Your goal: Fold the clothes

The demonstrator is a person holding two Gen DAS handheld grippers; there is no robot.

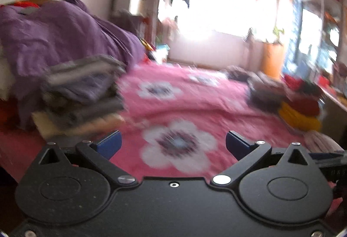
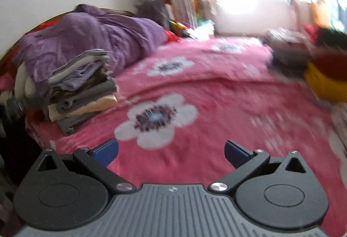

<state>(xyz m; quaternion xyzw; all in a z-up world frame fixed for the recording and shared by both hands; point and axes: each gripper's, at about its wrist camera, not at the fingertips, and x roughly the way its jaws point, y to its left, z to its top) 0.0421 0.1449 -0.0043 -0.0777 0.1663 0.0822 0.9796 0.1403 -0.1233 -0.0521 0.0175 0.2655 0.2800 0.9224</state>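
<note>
A stack of folded grey, lilac and beige clothes [image 1: 80, 93] [image 2: 82, 85] sits on the left side of a pink flowered bedspread [image 1: 190, 102] [image 2: 216, 111]. Across the bed, a heap of loose dark, red and yellow garments [image 1: 288, 96] [image 2: 314, 67] lies at the right. My left gripper [image 1: 173, 144] hovers open over a white flower print, nothing between its blue fingers. In the right wrist view, my right gripper [image 2: 171, 152] is also open and empty above the bedspread, the folded stack to its left. Both views are motion-blurred.
A purple quilt [image 1: 65, 35] [image 2: 97, 35] is bunched against the wall behind the folded stack. A bright window [image 1: 223, 9] and shelves [image 1: 314, 26] stand beyond the bed's far end. A pale pink knitted item [image 1: 321, 141] lies at the right near edge.
</note>
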